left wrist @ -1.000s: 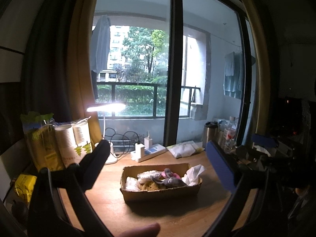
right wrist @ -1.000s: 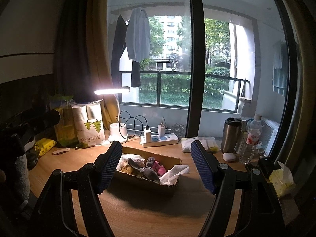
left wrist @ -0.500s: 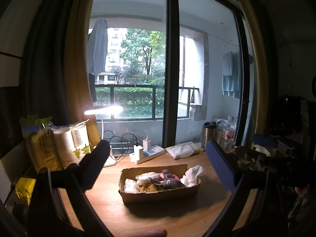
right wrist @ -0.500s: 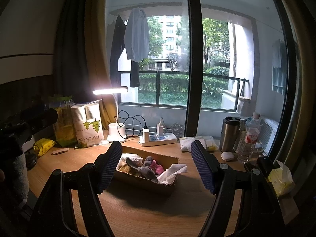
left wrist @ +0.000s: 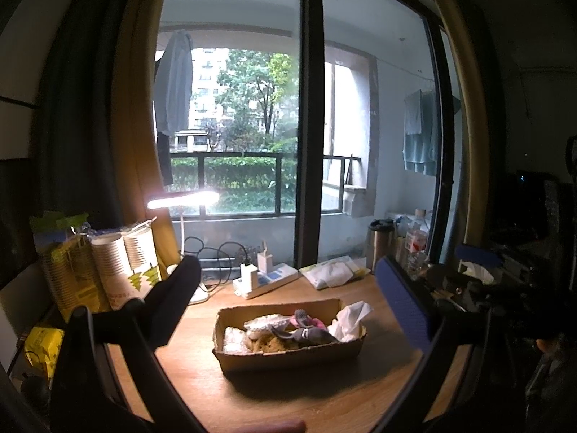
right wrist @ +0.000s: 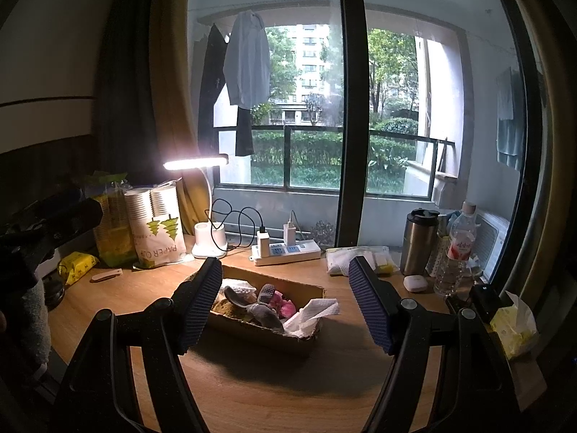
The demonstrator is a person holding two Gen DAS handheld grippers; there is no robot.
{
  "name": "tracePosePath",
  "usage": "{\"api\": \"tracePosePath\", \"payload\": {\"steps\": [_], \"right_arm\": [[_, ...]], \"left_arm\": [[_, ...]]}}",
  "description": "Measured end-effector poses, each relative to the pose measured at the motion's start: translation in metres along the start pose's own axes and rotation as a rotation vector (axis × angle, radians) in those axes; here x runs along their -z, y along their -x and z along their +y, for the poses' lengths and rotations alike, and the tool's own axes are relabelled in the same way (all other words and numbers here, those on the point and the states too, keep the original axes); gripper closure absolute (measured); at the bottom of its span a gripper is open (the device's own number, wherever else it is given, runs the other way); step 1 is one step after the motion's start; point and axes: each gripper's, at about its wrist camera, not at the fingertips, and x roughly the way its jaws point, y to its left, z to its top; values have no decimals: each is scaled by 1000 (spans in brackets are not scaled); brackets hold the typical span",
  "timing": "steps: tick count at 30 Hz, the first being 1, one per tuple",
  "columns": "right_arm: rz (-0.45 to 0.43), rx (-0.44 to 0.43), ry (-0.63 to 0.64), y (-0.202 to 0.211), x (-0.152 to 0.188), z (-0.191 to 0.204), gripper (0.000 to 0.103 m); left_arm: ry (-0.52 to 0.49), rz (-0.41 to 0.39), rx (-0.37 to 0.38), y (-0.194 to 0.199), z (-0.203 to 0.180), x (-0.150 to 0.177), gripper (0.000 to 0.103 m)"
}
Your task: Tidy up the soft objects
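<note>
A: Because everything soft is heaped together in the cardboard box point(right wrist: 268, 328), what worries you most from here?

B: Snagging two things at once. The grey sock point(right wrist: 265, 315) lies across the pink cloth point(right wrist: 279, 301), and the white tissue point(right wrist: 312, 312) droops over the box's right end — a pinch on one could drag its neighbour out too. The box looks light, so I'd guess a pull on a tangled piece may lift or slide it along the wooden table point(right wrist: 274, 389).

A: Anything beyond the box?

B: The far edge is crowded. A power strip point(right wrist: 286, 250) with its chargers sits just behind the box, the lamp point(right wrist: 209, 238) is to the far left, and a steel flask point(right wrist: 418, 243) and water bottle point(right wrist: 456, 252) stand at the far right. A wide swing with a dangling cloth could catch a cable or tip the bottle.

A: And the tools themselves?

B: The right gripper point(right wrist: 285, 301) is spread wide, its blue ribbed pads framing the box from the near side, holding nothing and touching nothing. The left gripper point(left wrist: 288, 297) is likewise wide apart and empty, hanging above the table with the box point(left wrist: 288, 350) between its fingers in the view.

A: What is under the sock?

B: Something yellowish and spongy point(left wrist: 270, 342), and a white knitted piece point(left wrist: 267, 323) at the left end — though the pile is small in both views, so I can't say just what they are.
</note>
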Motion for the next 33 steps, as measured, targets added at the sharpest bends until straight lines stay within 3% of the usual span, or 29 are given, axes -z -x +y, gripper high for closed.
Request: {"api": "tracePosePath", "payload": {"steps": [33], "right_arm": [[21,-3,1,-21,1,-1,27]], "left_arm": [[8,29,9,-13,4,3,4]]}}
